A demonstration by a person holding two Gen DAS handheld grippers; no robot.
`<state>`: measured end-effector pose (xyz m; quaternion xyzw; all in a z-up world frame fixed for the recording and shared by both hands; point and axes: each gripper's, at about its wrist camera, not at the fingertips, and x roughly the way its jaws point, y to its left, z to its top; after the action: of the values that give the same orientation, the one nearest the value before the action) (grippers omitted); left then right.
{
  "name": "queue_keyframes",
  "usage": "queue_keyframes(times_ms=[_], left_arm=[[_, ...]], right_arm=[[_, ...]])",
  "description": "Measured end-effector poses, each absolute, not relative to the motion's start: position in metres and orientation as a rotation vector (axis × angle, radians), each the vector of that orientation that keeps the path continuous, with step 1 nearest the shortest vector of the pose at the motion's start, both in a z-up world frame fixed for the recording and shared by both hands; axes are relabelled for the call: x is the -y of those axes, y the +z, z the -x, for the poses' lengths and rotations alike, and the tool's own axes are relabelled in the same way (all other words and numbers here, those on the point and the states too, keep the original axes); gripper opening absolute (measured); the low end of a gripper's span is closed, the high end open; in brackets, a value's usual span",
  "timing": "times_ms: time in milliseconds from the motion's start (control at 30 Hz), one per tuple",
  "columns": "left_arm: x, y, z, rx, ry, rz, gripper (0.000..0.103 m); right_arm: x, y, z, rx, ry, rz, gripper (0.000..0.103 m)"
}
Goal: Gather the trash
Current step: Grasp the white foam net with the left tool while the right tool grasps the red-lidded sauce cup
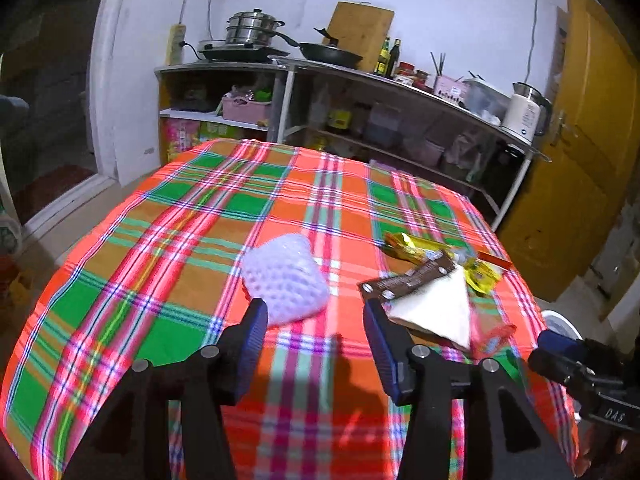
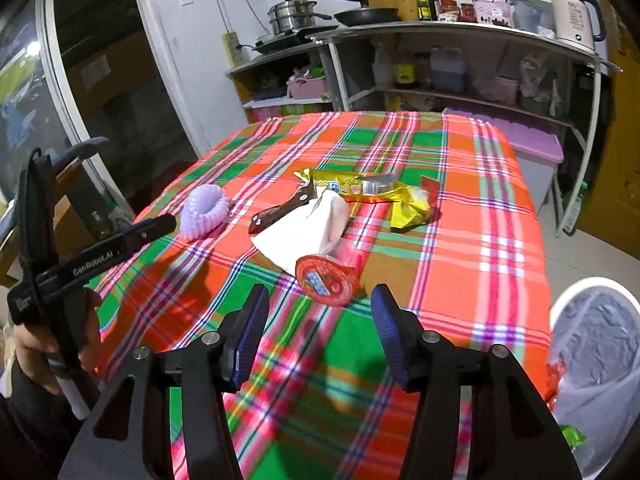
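A lavender foam fruit net (image 1: 286, 276) lies on the plaid tablecloth (image 1: 168, 208), just ahead of my left gripper (image 1: 316, 318), which is open with nothing between its pads. To its right lies a pile: a brown wrapper (image 1: 408, 280), a white tissue (image 1: 436, 308), a yellow wrapper (image 1: 436, 250) and a red-lidded jelly cup (image 1: 494, 336). In the right wrist view the jelly cup (image 2: 326, 280) lies on its side directly ahead of my open right gripper (image 2: 320, 314). Behind it are the tissue (image 2: 304, 232), brown wrapper (image 2: 280, 210), yellow wrapper (image 2: 360, 190) and foam net (image 2: 204, 210).
A white bin with a plastic liner (image 2: 596, 360) stands off the table's right side and holds a red and a green wrapper. One of the left gripper's fingers (image 2: 156, 227) points at the net, with a hand on its handle. Kitchen shelves (image 2: 460, 92) stand behind the table.
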<state>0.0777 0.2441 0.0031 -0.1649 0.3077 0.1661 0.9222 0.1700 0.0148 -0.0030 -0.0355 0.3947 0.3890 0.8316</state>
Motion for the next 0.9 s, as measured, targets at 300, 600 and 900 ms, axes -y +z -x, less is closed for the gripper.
queue_keyframes(times_ms=[300, 600, 900], left_arm=[[-0.270, -0.009, -0.111, -0.667, 0.384, 0.350, 0.057], [-0.283, -0.026, -0.134, -0.715, 0.408, 0.387, 0.059], [-0.289, -0.040, -0.144, -0.771, 0.401, 0.427, 0.059]], right_arm=[[-0.035, -0.015, -0.188, -0.853, 0.800, 0.081, 0.055], [-0.042, -0.025, -0.201, -0.888, 0.771, 0.070, 0.055], [-0.040, -0.029, -0.201, -0.910, 0.804, 0.041, 0.044]])
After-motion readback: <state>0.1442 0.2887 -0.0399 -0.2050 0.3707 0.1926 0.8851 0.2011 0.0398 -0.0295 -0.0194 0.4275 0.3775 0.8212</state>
